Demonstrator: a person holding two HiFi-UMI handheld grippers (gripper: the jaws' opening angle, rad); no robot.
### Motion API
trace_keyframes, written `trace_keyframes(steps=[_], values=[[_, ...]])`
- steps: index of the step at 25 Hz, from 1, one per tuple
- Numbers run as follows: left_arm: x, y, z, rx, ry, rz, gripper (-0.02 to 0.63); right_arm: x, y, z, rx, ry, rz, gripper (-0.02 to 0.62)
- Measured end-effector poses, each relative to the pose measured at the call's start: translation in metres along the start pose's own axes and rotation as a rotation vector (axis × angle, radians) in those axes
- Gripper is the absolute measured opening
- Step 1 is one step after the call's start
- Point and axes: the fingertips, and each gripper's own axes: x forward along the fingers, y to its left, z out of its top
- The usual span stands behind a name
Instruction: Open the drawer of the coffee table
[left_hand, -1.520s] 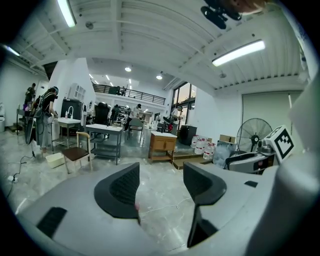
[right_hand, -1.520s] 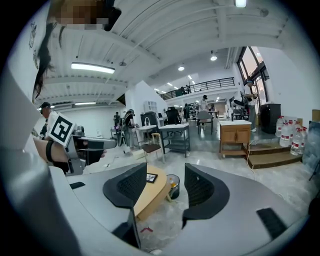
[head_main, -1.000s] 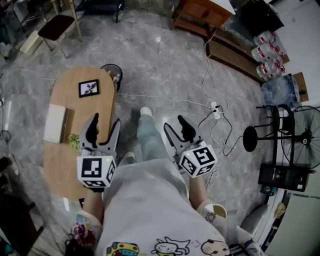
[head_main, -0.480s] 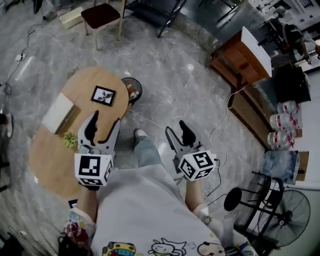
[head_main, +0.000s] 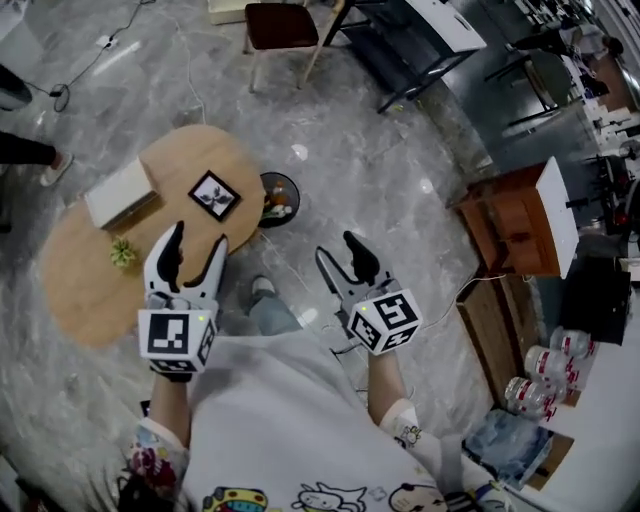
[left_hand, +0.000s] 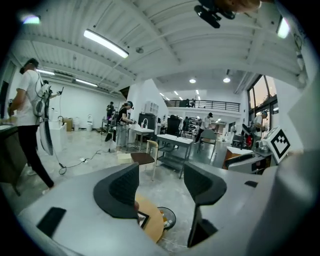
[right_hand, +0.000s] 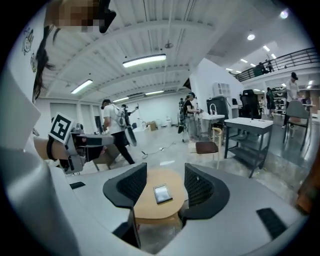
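– While you are standing on the grey floor (head_main: 380, 180), the wooden coffee table (head_main: 90, 290) is lying ahead of you and off to your left. Its long axis is running from near-left to far-right in the head view. Drawer: not showing in any view. I am not making out a front or a pull.

– Agreed. Your left gripper (head_main: 197, 238) is hanging with its tips overlapping the table's near edge in the head view, though it is riding well above the top. Its jaws are standing apart with nothing between them. Its own view is looking past the table toward a chair (left_hand: 144, 157). Only the table's rounded end and the round bin (left_hand: 167, 217) beside it are showing, low between the jaws.

– Your right gripper (head_main: 337, 250) is likewise spread and empty. It is hovering over bare floor on the far side of your leg (head_main: 270, 312), well apart from the table. Its view is framing the table top between the jaws, far off, with the picture frame (right_hand: 162, 193) lying on it.

– So I am judging the left to be the nearer hand for the pull. The drawer is probably sitting in a side below the top, so you are likely needing to bring a gripper lower before either camera is catching it.
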Motion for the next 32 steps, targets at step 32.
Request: trace_keyframes(steps=[32], values=[[-0.078,0.037,-0.045,-0.089,0.039,0.316,0.256,0.071,0.061,-0.015,-0.151,0.118,0.362,0.202]])
